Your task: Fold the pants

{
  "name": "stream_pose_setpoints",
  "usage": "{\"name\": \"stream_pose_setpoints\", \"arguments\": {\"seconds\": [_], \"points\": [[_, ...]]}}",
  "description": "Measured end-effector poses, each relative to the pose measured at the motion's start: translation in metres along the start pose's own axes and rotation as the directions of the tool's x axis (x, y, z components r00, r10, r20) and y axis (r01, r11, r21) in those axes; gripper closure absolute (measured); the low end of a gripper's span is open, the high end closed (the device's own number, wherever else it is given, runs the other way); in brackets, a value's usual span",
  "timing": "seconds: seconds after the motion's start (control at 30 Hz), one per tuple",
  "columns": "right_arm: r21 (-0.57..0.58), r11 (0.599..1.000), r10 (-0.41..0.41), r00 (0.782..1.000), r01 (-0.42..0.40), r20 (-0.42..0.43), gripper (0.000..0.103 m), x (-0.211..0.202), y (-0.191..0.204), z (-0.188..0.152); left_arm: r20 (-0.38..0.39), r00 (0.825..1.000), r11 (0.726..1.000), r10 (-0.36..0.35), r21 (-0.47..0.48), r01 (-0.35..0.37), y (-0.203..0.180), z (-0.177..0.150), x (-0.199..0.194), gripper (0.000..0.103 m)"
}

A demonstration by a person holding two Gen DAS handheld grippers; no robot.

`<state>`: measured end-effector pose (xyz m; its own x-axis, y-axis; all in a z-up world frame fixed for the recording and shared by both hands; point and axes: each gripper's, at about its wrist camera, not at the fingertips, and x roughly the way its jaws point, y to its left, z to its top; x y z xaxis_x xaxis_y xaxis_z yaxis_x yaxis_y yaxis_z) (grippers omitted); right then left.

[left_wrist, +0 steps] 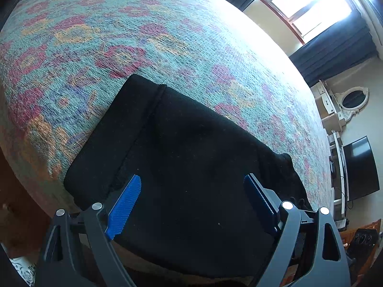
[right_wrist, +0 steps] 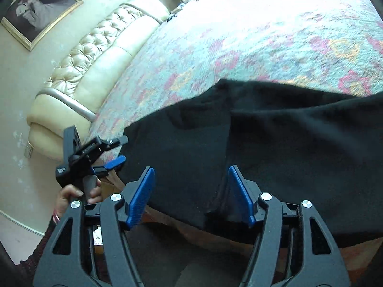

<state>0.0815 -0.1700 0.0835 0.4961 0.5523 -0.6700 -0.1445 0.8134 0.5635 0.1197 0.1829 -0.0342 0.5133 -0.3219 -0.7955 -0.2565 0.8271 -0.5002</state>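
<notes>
Black pants [left_wrist: 191, 143] lie folded on the flowered bedspread [left_wrist: 119, 35], near the bed's front edge. My left gripper [left_wrist: 192, 177] hovers over them, its blue pads [left_wrist: 124, 205] wide apart and nothing pinched between them. In the right wrist view the pants [right_wrist: 287, 131] spread across the lower half, with a fold edge running down the middle. My right gripper [right_wrist: 191, 168] stands open above that edge, its pads [right_wrist: 141, 193] not pressing the cloth. At the pants' left end a hand [right_wrist: 71, 193] holds the left gripper [right_wrist: 123, 149].
The bedspread [right_wrist: 239, 35] stretches far beyond the pants. A cream tufted headboard [right_wrist: 95, 55] and a framed picture [right_wrist: 38, 9] are at the left. A window [left_wrist: 304, 7], dark curtains [left_wrist: 335, 52], a television [left_wrist: 361, 167] and a white cabinet [left_wrist: 330, 105] line the far right wall.
</notes>
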Motion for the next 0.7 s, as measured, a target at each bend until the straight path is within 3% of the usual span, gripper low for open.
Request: {"name": "stream_pose_setpoints", "arguments": {"seconds": [0.17,0.23,0.27,0.4,0.6,0.67,0.7], "points": [[0.145,0.983,-0.135,0.976,0.110,0.173,0.035,-0.093,-0.098,0.045,-0.002,1.000,1.000,-0.003,-0.008,0.003,0.003,0.002,0.001,0.017],[0.218,0.961,-0.210,0.960,0.168,0.184,0.034,-0.113,-0.144,0.049,-0.001,1.000,1.000,-0.003,-0.011,0.003,0.005,0.003,0.002,0.017],[0.256,0.952,-0.214,0.963,0.168,0.161,0.034,-0.114,-0.166,0.048,-0.002,1.000,1.000,-0.002,-0.011,0.002,0.005,0.003,0.002,0.017],[0.384,0.922,-0.102,0.989,0.055,0.103,0.034,-0.094,-0.223,0.034,-0.006,1.000,1.000,-0.005,-0.014,0.005,0.007,0.005,0.002,0.017],[0.435,0.896,0.034,0.991,-0.087,0.129,0.034,-0.066,-0.248,0.035,-0.010,1.000,1.000,0.003,-0.007,-0.003,0.006,0.006,0.003,0.017],[0.434,0.895,0.054,0.991,-0.103,0.124,0.051,-0.059,-0.250,0.040,-0.011,1.000,1.000,0.005,-0.002,-0.005,0.005,0.006,0.003,0.017],[0.430,0.900,0.030,0.994,-0.071,0.100,0.067,-0.055,-0.251,0.041,-0.011,1.000,1.000,0.006,-0.002,-0.006,0.004,0.006,0.004,0.017]]}}
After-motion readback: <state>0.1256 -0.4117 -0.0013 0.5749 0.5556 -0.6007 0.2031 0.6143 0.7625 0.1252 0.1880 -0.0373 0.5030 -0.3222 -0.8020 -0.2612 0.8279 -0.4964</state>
